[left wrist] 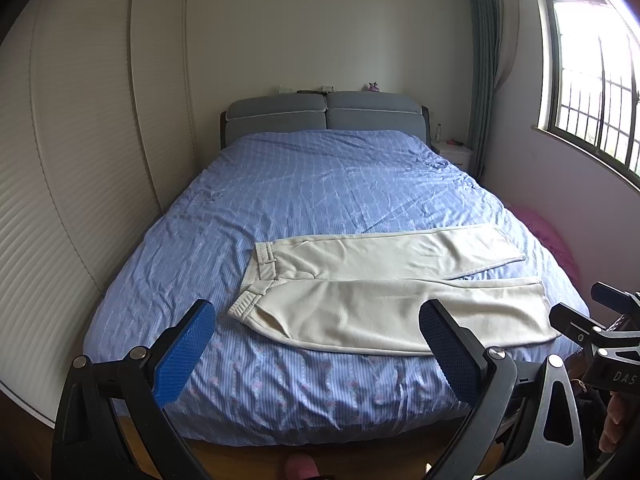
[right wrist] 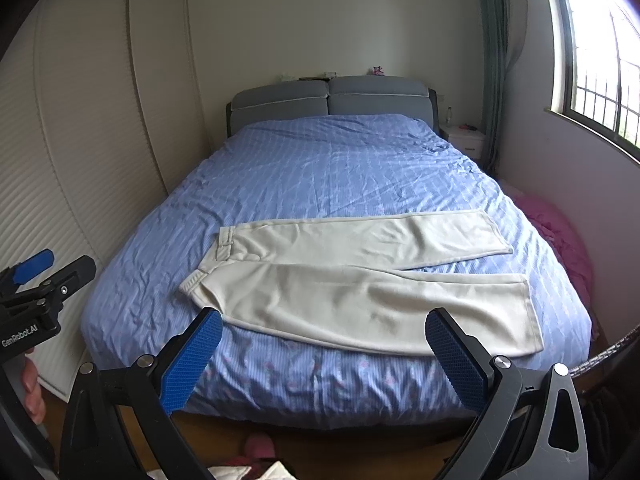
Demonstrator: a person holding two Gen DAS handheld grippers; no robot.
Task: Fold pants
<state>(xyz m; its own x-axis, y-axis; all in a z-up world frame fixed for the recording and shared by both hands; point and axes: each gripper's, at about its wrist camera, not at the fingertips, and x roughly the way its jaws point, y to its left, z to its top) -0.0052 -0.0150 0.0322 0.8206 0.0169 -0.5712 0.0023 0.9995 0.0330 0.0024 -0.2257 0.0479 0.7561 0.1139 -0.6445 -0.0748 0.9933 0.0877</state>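
The bed (left wrist: 320, 184) has lots of bare blue cover from the headboard (left wrist: 324, 114) end down to the middle, so a gripper can pass there freely. The pants (left wrist: 384, 288) lie flat across the foot end, from near the left edge almost to the right edge. A thin strip of cover stays free at the foot edge. The left gripper (left wrist: 316, 356) and right gripper (right wrist: 324, 356) both hang off the foot edge with jaws wide apart, touching nothing. A tall closet (left wrist: 80, 160) stands close along the left edge. A pink heap (right wrist: 560, 236) sits by the right edge.
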